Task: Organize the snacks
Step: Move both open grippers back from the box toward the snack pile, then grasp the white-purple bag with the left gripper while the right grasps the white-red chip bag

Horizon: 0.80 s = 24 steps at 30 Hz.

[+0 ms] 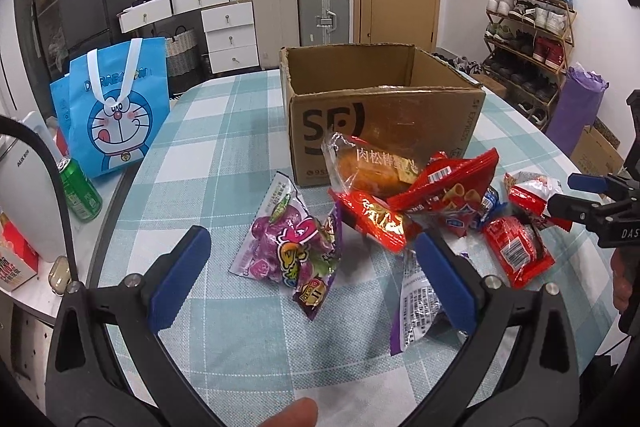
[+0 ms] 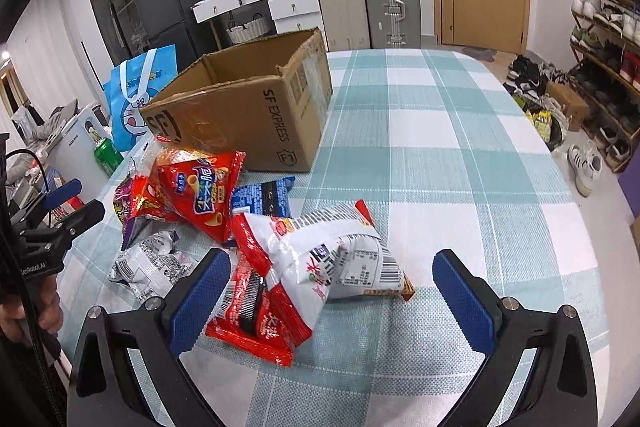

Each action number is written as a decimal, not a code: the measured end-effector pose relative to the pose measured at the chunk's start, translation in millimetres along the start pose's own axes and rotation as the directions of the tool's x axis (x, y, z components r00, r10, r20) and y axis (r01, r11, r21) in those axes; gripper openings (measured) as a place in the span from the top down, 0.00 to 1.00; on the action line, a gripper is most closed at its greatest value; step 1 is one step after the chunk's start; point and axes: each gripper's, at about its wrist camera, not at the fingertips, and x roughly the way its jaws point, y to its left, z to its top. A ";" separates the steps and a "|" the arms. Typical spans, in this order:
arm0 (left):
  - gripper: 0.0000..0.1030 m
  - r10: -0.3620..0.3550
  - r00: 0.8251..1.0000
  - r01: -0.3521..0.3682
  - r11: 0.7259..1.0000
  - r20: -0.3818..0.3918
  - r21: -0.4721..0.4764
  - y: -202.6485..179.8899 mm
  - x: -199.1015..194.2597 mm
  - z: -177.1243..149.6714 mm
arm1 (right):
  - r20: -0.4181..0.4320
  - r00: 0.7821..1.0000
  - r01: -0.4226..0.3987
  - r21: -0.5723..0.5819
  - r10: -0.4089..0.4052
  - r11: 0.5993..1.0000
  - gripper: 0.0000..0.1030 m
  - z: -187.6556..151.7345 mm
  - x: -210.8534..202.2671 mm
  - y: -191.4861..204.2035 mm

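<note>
An open brown SF cardboard box (image 1: 384,131) (image 2: 248,119) stands on the checked tablecloth. Several snack packets lie in a heap in front of it. My left gripper (image 1: 312,255) is open above a purple grape-candy bag (image 1: 288,247). Beside it lie a bread packet (image 1: 372,167), a red cone-snack bag (image 1: 448,183) (image 2: 200,195) and a red packet (image 1: 516,251). My right gripper (image 2: 332,271) is open around a white and red bag (image 2: 332,251) lying over a red packet (image 2: 256,319). The right gripper also shows in the left wrist view (image 1: 576,195).
A blue Doraemon bag (image 1: 116,107) (image 2: 136,99) and a green can (image 1: 80,191) (image 2: 107,155) stand left of the table. A white appliance (image 1: 28,199) is at far left. Suitcases, drawers, a door and a shoe rack (image 1: 528,39) line the room behind.
</note>
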 end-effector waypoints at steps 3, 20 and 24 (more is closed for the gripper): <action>0.01 -0.010 1.000 0.010 1.000 -0.015 0.008 -2.0 3.3 -1.4 | -0.007 1.000 -0.001 0.002 0.001 1.000 0.00 -0.5 2.8 -2.0; 0.01 -0.082 0.993 0.093 0.987 -0.090 0.128 -34.2 22.7 -15.5 | -0.046 0.998 -0.048 0.035 0.050 0.998 0.00 0.3 23.8 -14.7; 0.01 -0.096 0.990 0.114 0.977 -0.106 0.180 -45.8 26.3 -20.7 | -0.045 0.997 -0.056 0.027 0.057 0.998 0.00 0.2 25.9 -15.1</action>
